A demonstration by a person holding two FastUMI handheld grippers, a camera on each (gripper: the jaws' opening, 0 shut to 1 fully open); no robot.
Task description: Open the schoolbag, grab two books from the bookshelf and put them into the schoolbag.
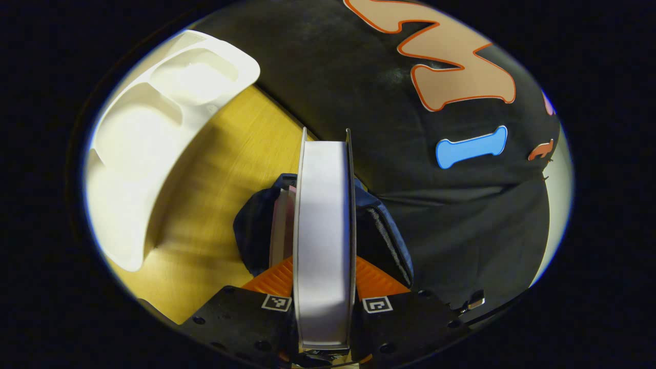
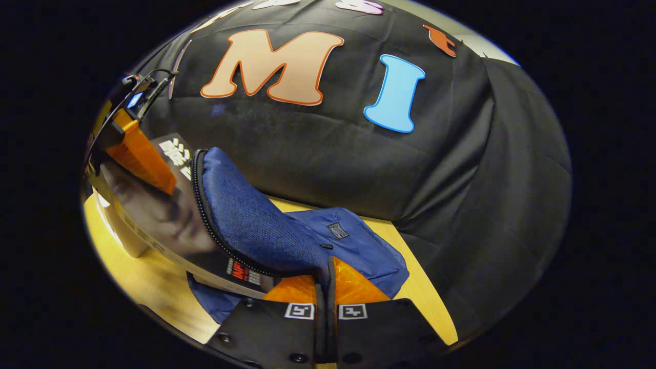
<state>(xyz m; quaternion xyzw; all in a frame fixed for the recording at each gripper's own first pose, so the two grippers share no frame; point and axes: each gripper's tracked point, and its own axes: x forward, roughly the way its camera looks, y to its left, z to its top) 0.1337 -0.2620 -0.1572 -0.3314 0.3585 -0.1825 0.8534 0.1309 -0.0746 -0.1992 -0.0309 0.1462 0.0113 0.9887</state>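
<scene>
My left gripper (image 1: 324,287) pinched the book (image 1: 324,230) upright above the schoolbag (image 1: 384,241) at six o'clock, while my right gripper (image 2: 325,307) clamped its flap (image 2: 246,215) back to keep the mouth open.

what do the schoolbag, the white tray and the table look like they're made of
Schoolbag: blue woven fabric, probably nylon or polyester; the weave shows, matte, with a dark zipper along its edge.
Tray: smooth white moulded material, likely plastic or foam; soft rounded compartments, slight sheen.
Table: yellowish wood or wood-look laminate; faint grain lines, smooth surface.
</scene>
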